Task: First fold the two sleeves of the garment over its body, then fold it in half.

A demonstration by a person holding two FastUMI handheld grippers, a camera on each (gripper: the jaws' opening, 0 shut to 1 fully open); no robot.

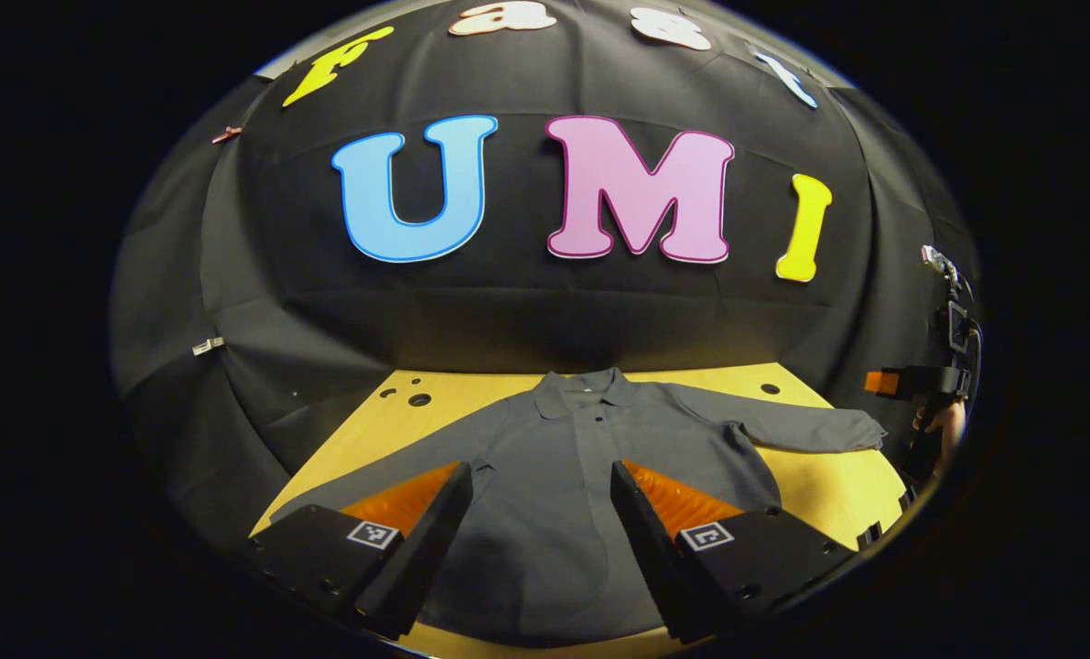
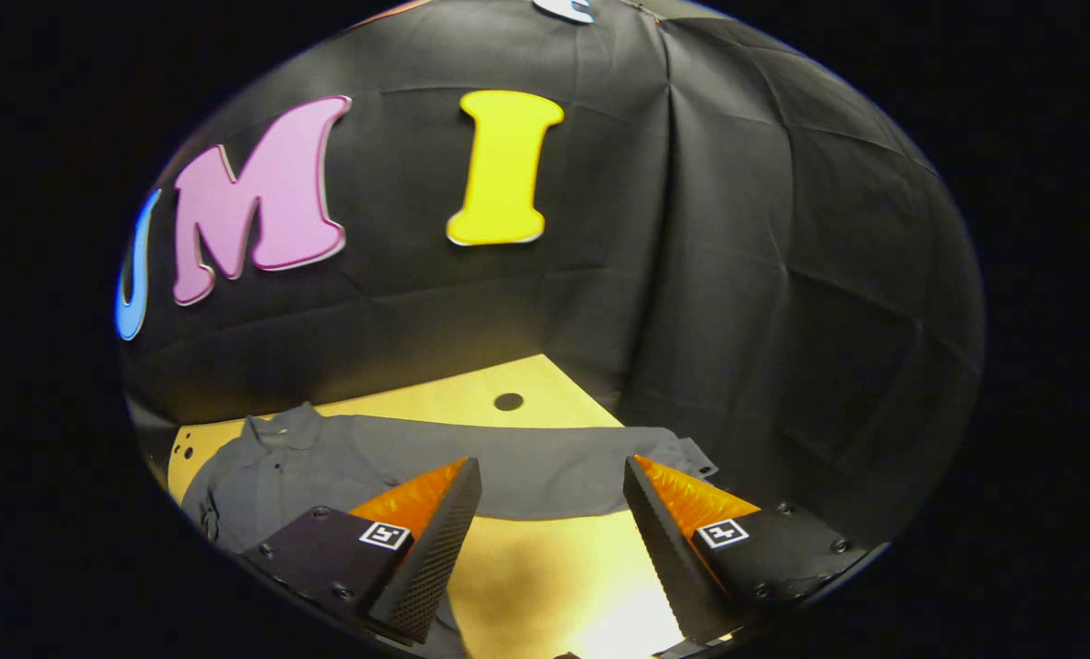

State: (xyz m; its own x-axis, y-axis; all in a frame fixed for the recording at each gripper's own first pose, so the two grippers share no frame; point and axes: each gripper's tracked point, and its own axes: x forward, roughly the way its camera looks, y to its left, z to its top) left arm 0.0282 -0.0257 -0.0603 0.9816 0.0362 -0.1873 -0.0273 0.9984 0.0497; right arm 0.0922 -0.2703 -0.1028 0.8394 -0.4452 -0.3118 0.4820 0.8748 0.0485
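A dark grey collared shirt (image 1: 554, 494) lies flat on the yellow table (image 1: 471, 389), collar (image 1: 583, 388) at the far side and front facing up. One sleeve (image 1: 810, 428) stretches out to the right. The other runs left and is mostly hidden behind my finger. My left gripper (image 1: 542, 472) hovers open over the shirt's body, with nothing between its fingers. My right gripper (image 2: 552, 463) is open above the table just short of the outstretched sleeve (image 2: 545, 469), whose cuff (image 2: 686, 453) lies near the table's right edge. That gripper (image 1: 920, 381) and the hand (image 1: 944, 421) holding it also appear at the far right.
Round holes (image 1: 419, 399) mark the tabletop near the back corners, one hole (image 2: 508, 401) behind the sleeve. The black cloth wall closes in close behind the table and on its right side. Bare table (image 2: 545, 567) lies below my right gripper.
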